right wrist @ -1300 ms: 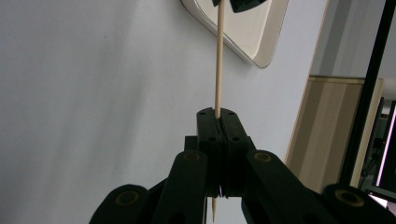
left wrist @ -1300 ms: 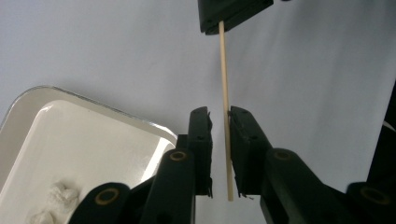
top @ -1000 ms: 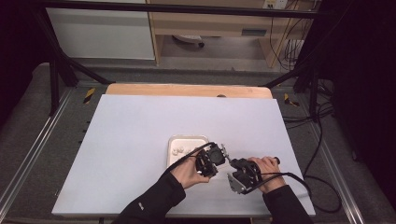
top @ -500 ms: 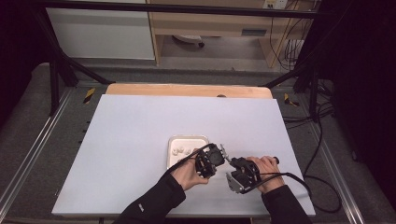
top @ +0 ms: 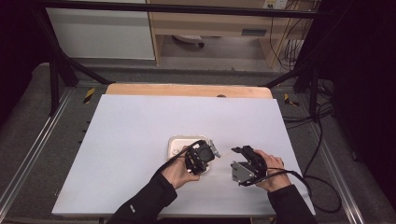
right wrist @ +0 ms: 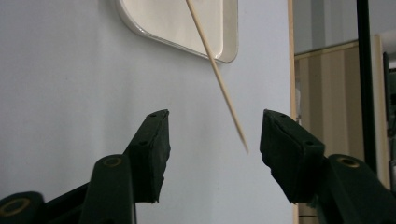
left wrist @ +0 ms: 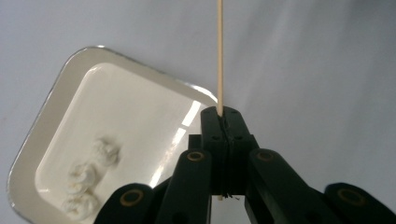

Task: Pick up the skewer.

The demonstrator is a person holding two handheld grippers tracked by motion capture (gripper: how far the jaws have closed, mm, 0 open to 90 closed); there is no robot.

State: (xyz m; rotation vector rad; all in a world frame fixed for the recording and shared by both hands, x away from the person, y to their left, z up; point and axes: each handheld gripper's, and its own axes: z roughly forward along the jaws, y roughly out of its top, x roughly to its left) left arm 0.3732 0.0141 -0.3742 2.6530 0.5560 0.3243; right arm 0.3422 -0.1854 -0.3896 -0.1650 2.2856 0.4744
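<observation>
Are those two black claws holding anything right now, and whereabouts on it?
The left gripper pinches a thin wooden stick near one end. The right gripper is open, holding nothing; the stick's free tip hangs between its fingers.

Overhead plus 2 close views (shared tray [top: 180,141])

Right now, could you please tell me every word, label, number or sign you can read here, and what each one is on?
None can be read.
Tray: blank, with white lumps in it.
Skewer, left gripper, right gripper: no markings.
Shelf label in the high view: too small and blurred to read.
</observation>
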